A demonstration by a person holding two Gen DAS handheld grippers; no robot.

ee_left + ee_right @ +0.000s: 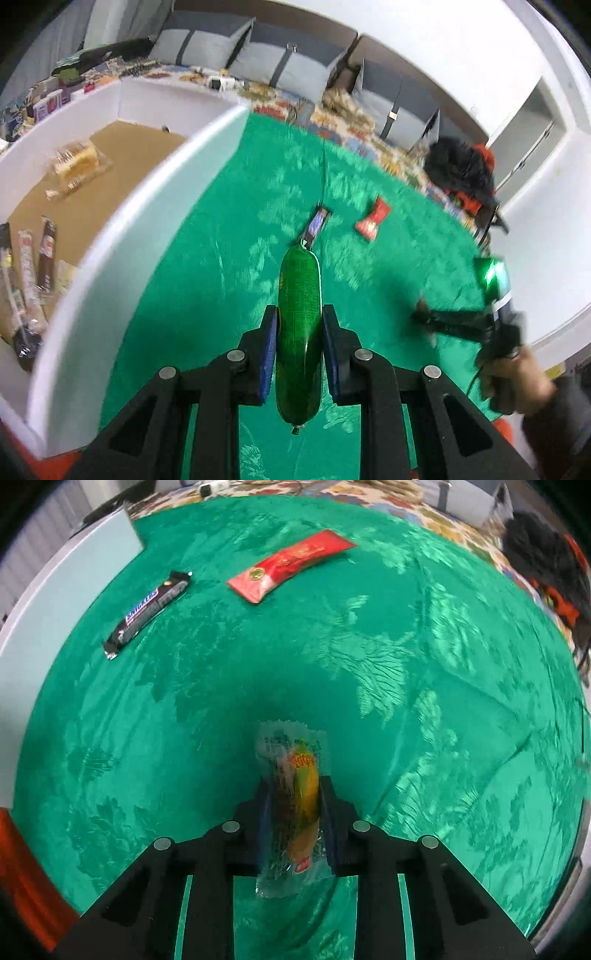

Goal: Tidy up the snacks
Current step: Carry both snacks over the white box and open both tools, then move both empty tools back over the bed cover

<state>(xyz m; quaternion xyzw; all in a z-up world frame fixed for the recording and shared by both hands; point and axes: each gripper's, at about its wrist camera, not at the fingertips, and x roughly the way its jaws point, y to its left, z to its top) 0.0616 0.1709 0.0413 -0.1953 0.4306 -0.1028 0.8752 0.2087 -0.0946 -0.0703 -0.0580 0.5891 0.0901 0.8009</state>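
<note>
My left gripper (298,314) is shut on a green sausage-shaped snack (298,332), held above the green tablecloth (221,258) beside the white box (129,229). My right gripper (295,786) is shut on a clear-wrapped yellow snack (295,805) above the cloth (406,701). A Snickers bar (147,611) and a red packet (291,565) lie on the cloth ahead of it; they also show in the left wrist view as the bar (317,223) and the packet (373,221). The right gripper shows in the left wrist view (428,315), blurred.
The white box has a brown floor (122,155) holding a wrapped bread pack (75,164) and several stick snacks (33,266). Its corner shows in the right wrist view (74,590). A sofa with grey cushions (288,62) and a black-red bag (465,173) lie beyond the table.
</note>
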